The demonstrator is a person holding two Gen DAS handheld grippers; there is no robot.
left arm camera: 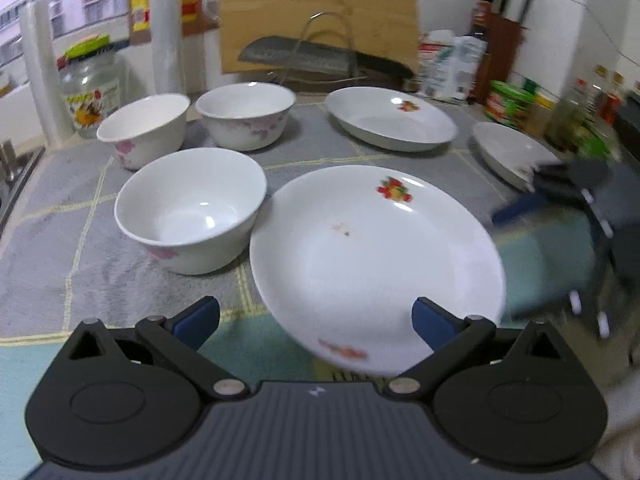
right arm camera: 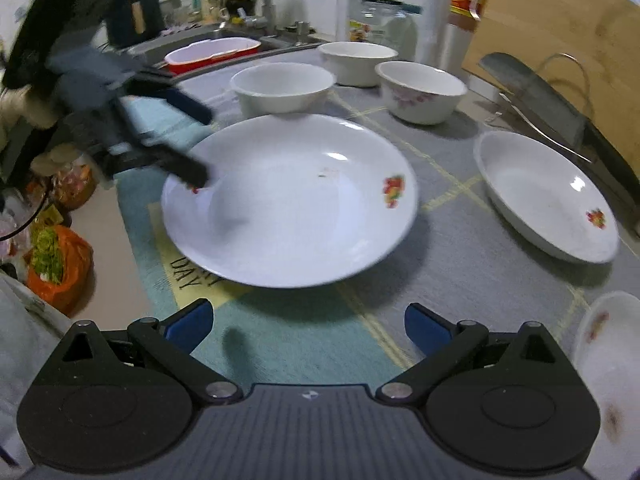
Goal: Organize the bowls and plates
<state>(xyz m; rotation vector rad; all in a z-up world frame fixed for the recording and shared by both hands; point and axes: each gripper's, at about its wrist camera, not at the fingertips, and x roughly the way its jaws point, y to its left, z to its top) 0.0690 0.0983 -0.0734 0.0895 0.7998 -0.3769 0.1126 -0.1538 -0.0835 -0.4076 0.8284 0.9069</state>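
Observation:
A white plate with fruit prints (left arm camera: 372, 256) (right arm camera: 292, 200) lies tilted on the mat, its near edge raised. My left gripper (left arm camera: 316, 318) is open, its right finger (left arm camera: 434, 322) at the plate's near rim; in the right wrist view it (right arm camera: 196, 148) straddles that rim. My right gripper (right arm camera: 308, 326) is open and empty, just short of the plate. Two more plates (left arm camera: 390, 118) (left arm camera: 510, 152) lie behind and right. Three white bowls (left arm camera: 190, 210) (left arm camera: 146, 128) (left arm camera: 246, 114) stand at the left.
A glass jar (left arm camera: 90, 88), a cutting board (left arm camera: 320, 12) with a wire rack and knife, bottles and packets (left arm camera: 512, 104) line the back wall. A sink with a red tub (right arm camera: 212, 52) lies beyond the bowls. An orange bag (right arm camera: 60, 264) sits below the counter edge.

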